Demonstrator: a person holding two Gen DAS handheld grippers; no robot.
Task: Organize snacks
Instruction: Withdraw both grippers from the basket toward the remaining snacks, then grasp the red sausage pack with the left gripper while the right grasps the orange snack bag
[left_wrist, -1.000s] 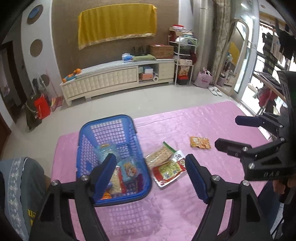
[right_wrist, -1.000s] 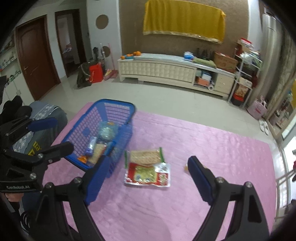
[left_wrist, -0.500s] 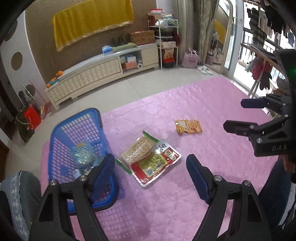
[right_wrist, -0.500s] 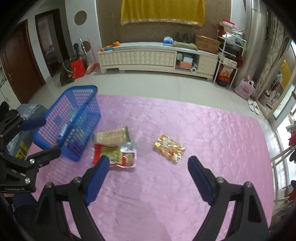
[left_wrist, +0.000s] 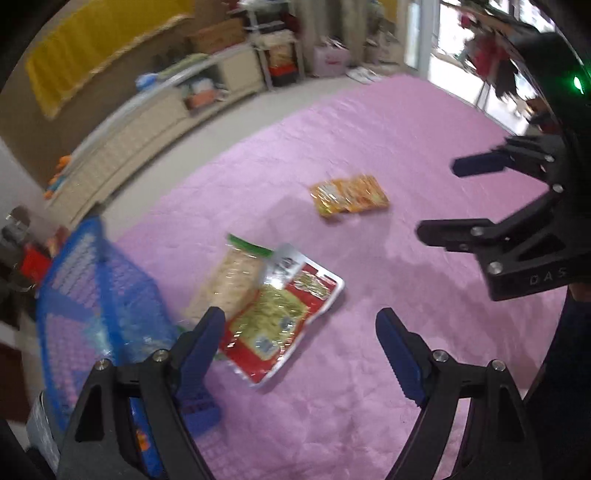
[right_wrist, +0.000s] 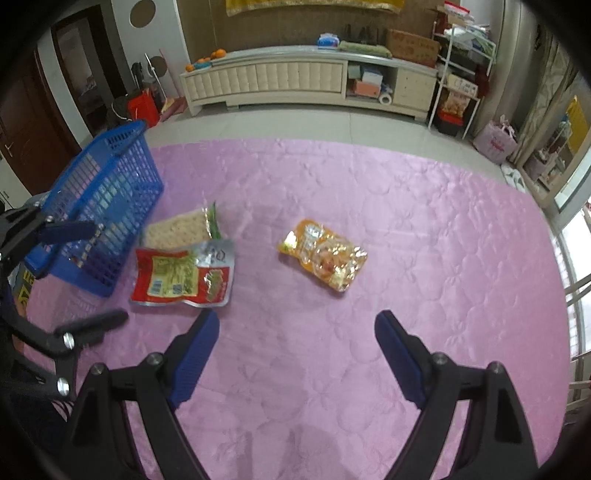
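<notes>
A blue plastic lattice basket (right_wrist: 107, 206) stands at one edge of a pink quilted surface (right_wrist: 406, 258); it serves as the landmark here. Just beside the basket lies a flat clear packet of pale crackers with a green end strip (right_wrist: 177, 230); overlapping the cracker packet's near edge, on the side away from the basket, lies a red and silver foil snack pouch with a yellow-green panel (right_wrist: 183, 275). Farther from the basket, well apart from those two, an orange and gold foil snack packet (right_wrist: 325, 254) lies alone on the pink cloth. The left wrist view is blurred, so what sits inside the basket cannot be told.

The left gripper (left_wrist: 301, 347) hangs above the cloth near the basket, its blue-padded fingers (left_wrist: 399, 350) spread wide and holding nothing; the red pouch (left_wrist: 280, 314) shows partly between them. The right gripper (right_wrist: 295, 350) hangs over bare cloth on the side of the orange packet away from the basket; its fingers (right_wrist: 192, 354) are also wide apart and empty. Beyond the basket, across a tiled floor (right_wrist: 295, 125), stands a long cream cabinet (right_wrist: 303, 81).
</notes>
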